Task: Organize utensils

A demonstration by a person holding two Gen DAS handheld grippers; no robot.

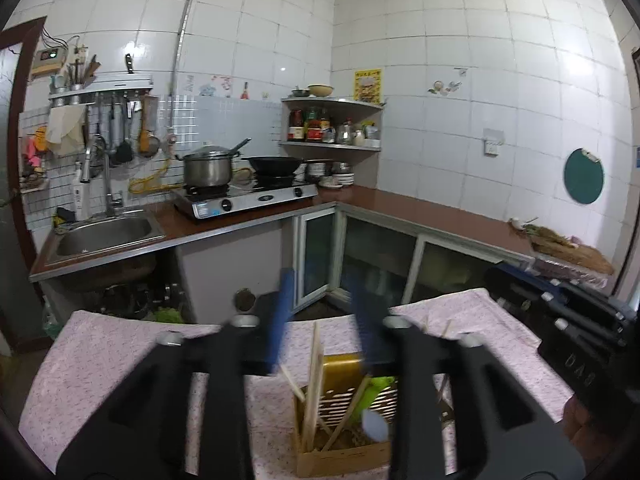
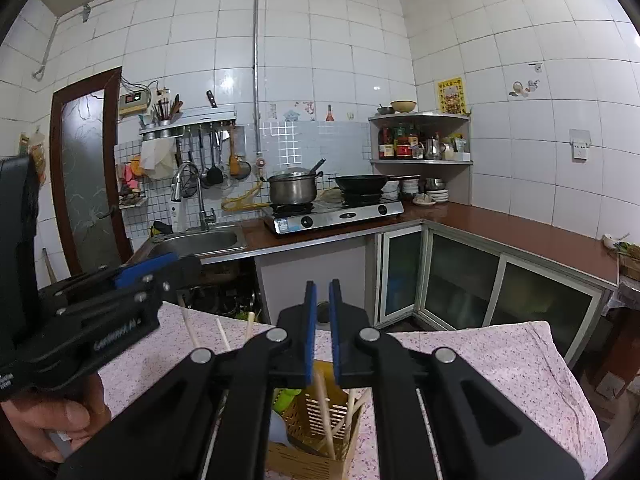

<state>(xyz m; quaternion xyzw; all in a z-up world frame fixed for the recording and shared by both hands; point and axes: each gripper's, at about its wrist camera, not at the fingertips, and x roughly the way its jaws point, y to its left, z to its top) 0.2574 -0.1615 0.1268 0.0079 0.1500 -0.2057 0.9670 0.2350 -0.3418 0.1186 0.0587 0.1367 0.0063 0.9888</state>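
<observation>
Both hand-held grippers are hovering over a wooden utensil holder [image 1: 344, 432] that is standing on a table draped in a pink floral cloth [image 1: 104, 356]. Its box-like body is showing a slotted, golden-tan inner panel, and several pale chopsticks [image 1: 314, 376] are leaning in it at differing angles beside a bright green utensil [image 1: 370, 394] and a pale bluish spoon-like handle [image 1: 374, 424] (the green one's exact kind is hard to tell). From the left wrist view, the left gripper [image 1: 320, 304] is showing its blue-padded fingers parted, blurred, with nothing between them; one chopstick is rising up in the gap below without touching either pad. From the right wrist view, the right gripper [image 2: 323, 308] is holding its blue pads nearly together, leaving only a thin slit, and it is gripping nothing; the holder [image 2: 316, 436] is sitting directly beneath it with chopsticks [image 2: 324, 408] slanting up toward it. The left gripper's black body [image 2: 100, 312] is appearing at the left edge there, with a hand [image 2: 52, 420] wrapping its grip. Behind, a steel pot [image 1: 207, 169] and a black wok [image 1: 274, 164] are resting on a gas stove [image 1: 248, 198], beside a steel sink [image 1: 106, 236], against glossy white tiled walls.
</observation>
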